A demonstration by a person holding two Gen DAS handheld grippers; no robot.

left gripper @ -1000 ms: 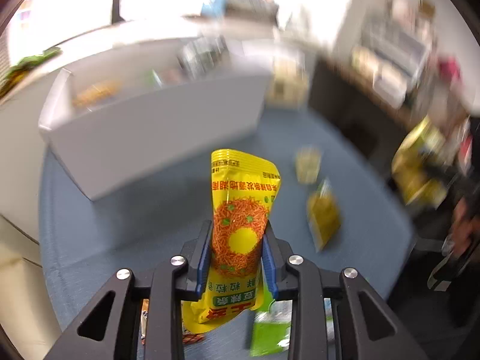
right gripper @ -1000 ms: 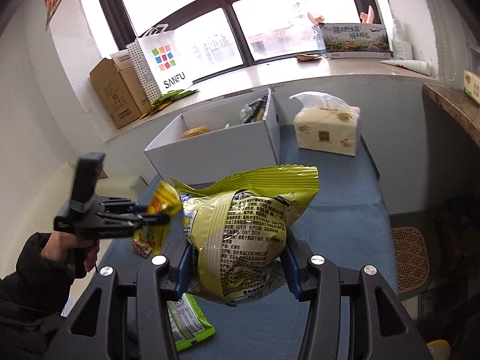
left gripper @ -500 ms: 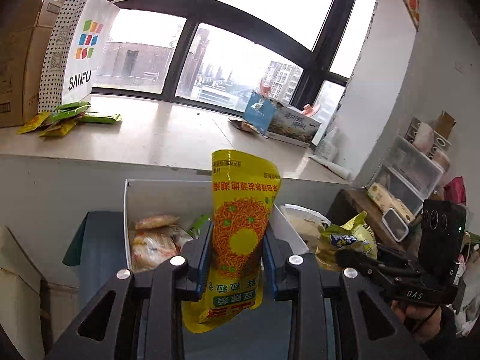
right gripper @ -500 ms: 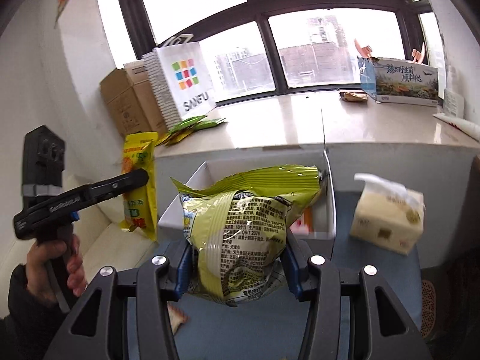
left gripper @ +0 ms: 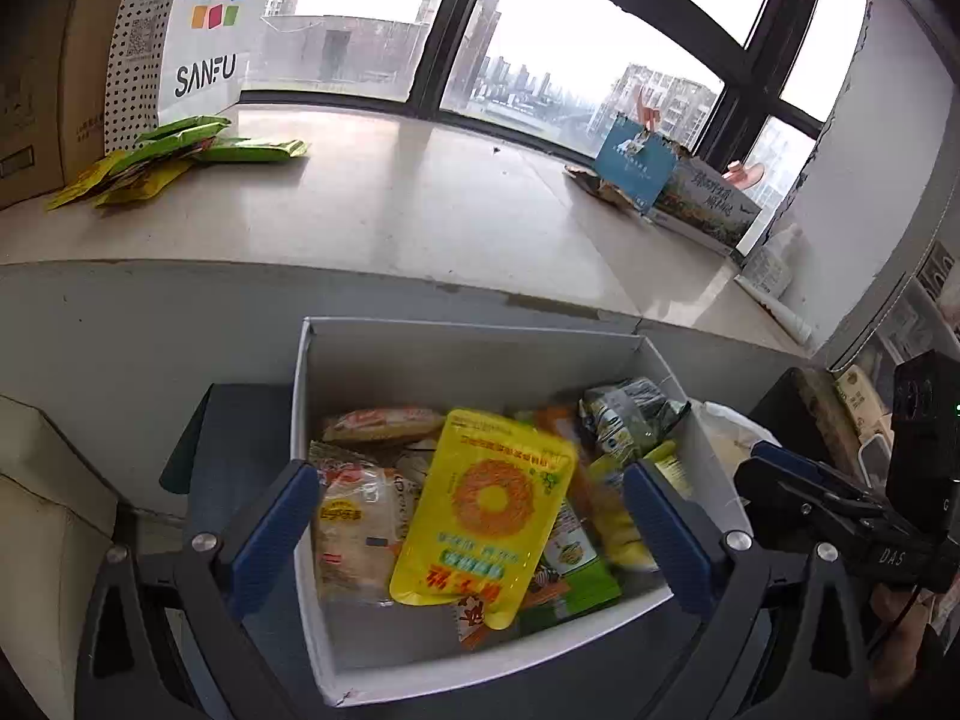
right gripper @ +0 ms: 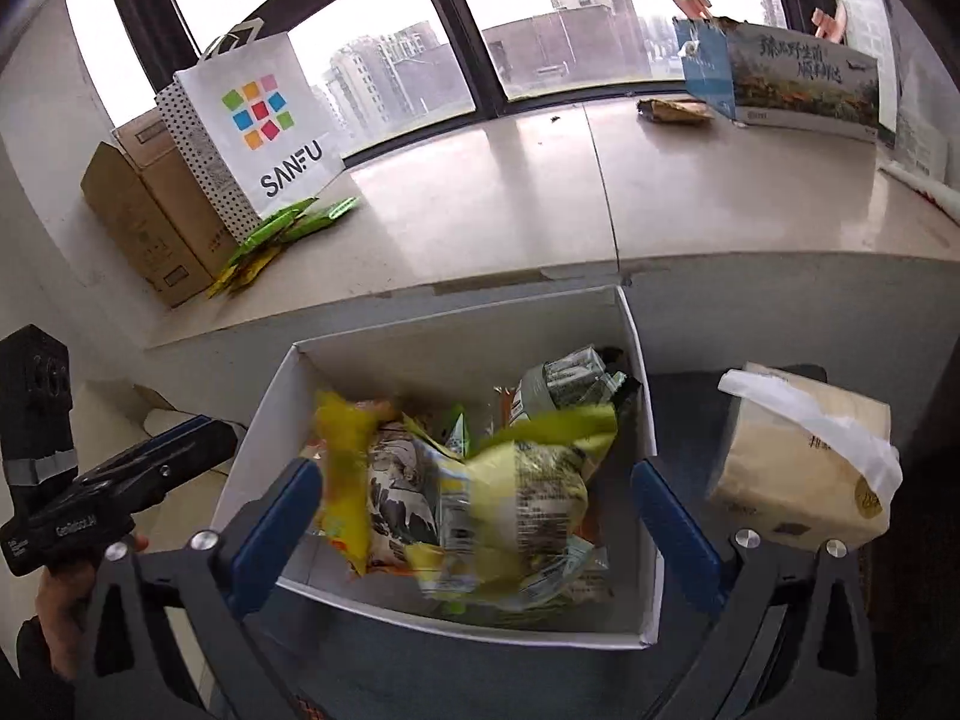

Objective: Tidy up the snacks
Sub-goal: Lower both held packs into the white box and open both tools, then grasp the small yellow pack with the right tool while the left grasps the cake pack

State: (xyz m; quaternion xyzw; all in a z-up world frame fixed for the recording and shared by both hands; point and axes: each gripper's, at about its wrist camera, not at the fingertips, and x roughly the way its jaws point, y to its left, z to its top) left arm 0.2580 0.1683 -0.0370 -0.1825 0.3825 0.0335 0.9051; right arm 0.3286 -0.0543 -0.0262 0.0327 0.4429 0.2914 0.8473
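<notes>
A white box (left gripper: 480, 354) holding several snack packets sits below both grippers. My left gripper (left gripper: 471, 531) is open above it, and the yellow noodle-snack packet (left gripper: 486, 504) is loose between the wide jaws, over the packets in the box. My right gripper (right gripper: 477, 531) is open too, and the yellow-green chip bag (right gripper: 522, 498) is loose and blurred, over the box's (right gripper: 456, 342) contents. The yellow packet also shows blurred at the box's left in the right wrist view (right gripper: 342, 468). Each gripper appears in the other's view, the right (left gripper: 840, 510) and the left (right gripper: 120, 486).
A tissue pack (right gripper: 804, 456) lies on the blue surface right of the box. Behind is a stone windowsill (left gripper: 420, 198) with a SANFU bag (right gripper: 258, 126), cardboard boxes (right gripper: 144, 210), green packets (left gripper: 180, 150) and a printed carton (right gripper: 792, 78).
Both grippers have opened over the box and let go: the yellow packet and the chip bag have dropped from the jaws onto the box's contents. Both views have come closer above the box.
</notes>
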